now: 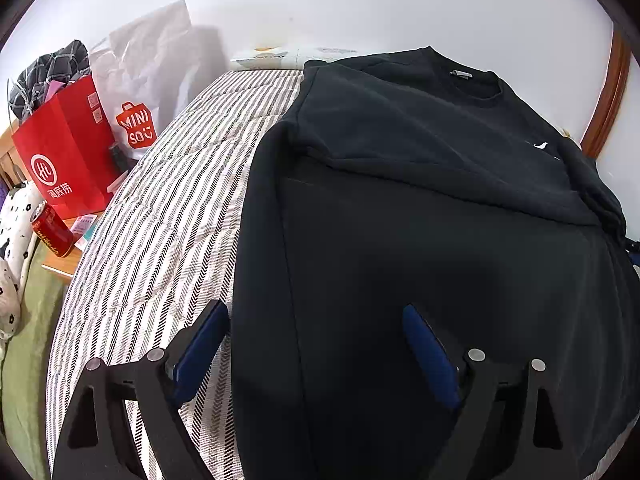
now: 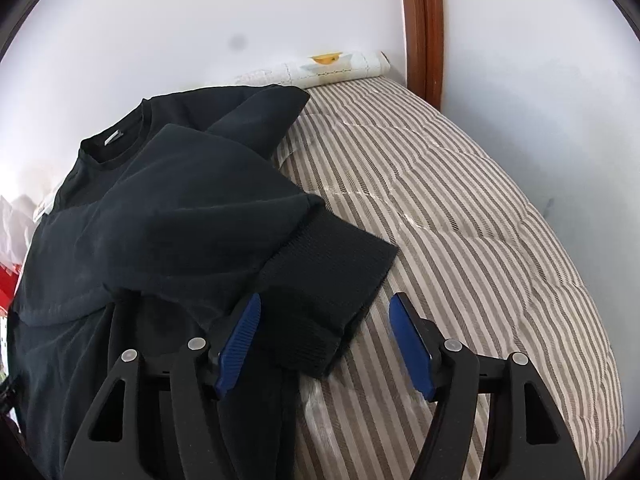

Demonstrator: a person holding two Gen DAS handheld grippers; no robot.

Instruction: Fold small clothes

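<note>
While both grippers hung low over the bed (image 2: 460, 208), neither had hold of anything. Nearest the right camera, the right gripper (image 2: 324, 312) stood wide open, its blue pads (image 2: 240, 340) apart, with the ribbed cuff (image 2: 332, 280) of the sleeve (image 2: 200, 216) lying between them on the striped cover (the pads did not appear to touch it). That sleeve was folded across the body of the black sweatshirt (image 2: 80, 320), its cuff end reaching past the garment's edge onto the bed. The left gripper (image 1: 316, 316) was likewise spread wide, one pad over the stripes and the other over the sweatshirt's lower part, gripping nothing. From there the sweatshirt (image 1: 420, 240) lay flat with its collar (image 1: 468, 80) toward the wall (image 1: 400, 8), the other sleeve folded in along its left side. Beyond the collar a pale rolled cloth (image 2: 344, 66) lay against the wall. Off the bed's left edge stood a can (image 1: 52, 232), a red bag (image 1: 68, 152) and a white bag (image 1: 148, 76).
</note>
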